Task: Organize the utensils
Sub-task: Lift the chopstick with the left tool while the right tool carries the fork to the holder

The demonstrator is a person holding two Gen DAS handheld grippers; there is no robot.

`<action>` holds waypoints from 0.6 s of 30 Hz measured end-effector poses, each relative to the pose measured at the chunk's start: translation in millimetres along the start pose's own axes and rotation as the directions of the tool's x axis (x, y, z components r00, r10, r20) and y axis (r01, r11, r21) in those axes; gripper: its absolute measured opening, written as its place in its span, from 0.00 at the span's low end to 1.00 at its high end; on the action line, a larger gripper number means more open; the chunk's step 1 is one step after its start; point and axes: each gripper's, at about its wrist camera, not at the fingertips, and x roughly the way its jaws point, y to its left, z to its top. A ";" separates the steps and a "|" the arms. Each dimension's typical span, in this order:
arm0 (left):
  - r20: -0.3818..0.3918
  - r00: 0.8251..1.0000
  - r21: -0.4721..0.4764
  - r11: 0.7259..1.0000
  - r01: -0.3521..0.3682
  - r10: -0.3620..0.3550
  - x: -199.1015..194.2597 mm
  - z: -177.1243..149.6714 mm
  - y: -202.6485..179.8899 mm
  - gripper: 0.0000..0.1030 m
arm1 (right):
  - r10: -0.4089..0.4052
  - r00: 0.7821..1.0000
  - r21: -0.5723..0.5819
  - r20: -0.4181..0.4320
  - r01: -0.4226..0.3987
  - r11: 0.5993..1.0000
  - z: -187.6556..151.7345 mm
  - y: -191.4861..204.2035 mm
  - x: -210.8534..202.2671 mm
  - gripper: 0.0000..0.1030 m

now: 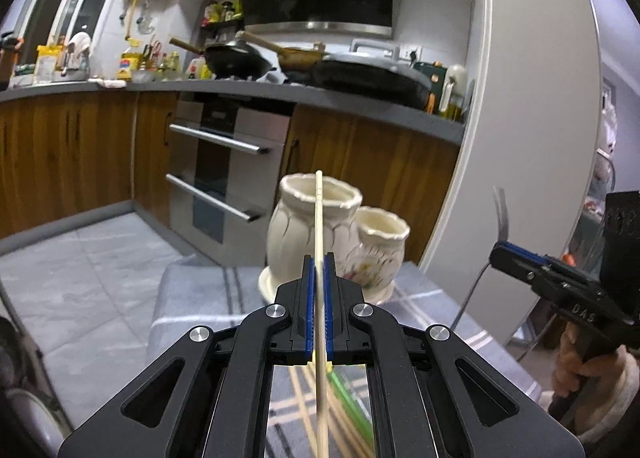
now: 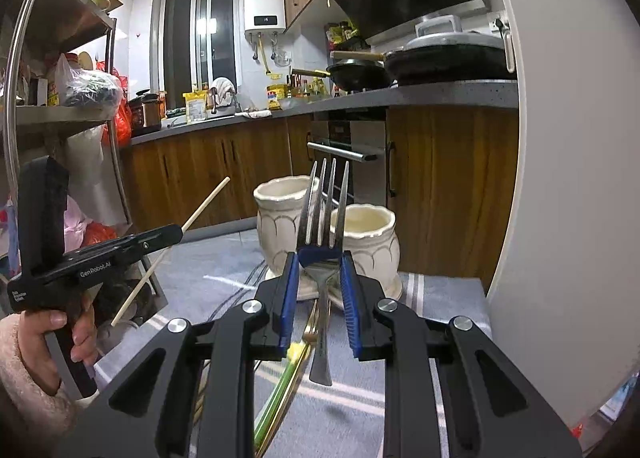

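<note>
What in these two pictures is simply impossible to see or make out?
- Insides of the two cream jars: both views look from too low, so the rims hide any contents.
- Utensils lying on the cloth: both views, covered by the claws' own frames and blurred.
- Chopstick's lower end: left view, cut off by the bottom edge.
- Water heater display: too small to read.

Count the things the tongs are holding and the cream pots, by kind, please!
Chopstick: 1, in the left tongs
Fork: 1, in the right tongs
Pots: 2, tall pot and short pot
Total: 4
</note>
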 end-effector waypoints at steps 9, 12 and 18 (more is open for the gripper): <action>0.057 0.998 0.033 0.999 0.022 -0.024 29.8 48.4 -3.2 0.05 | 0.005 1.000 -0.029 0.015 -0.005 1.000 43.8 -3.2 20.7 0.20; 0.083 0.995 0.022 0.999 0.046 -0.047 46.4 69.5 -3.3 0.05 | 0.013 1.000 -0.011 0.025 -0.012 1.000 62.7 -9.8 32.2 0.20; 0.116 0.990 0.010 0.996 0.084 -0.084 77.0 99.6 -7.7 0.05 | -0.024 0.997 -0.019 0.071 0.025 0.999 96.8 -18.3 48.0 0.20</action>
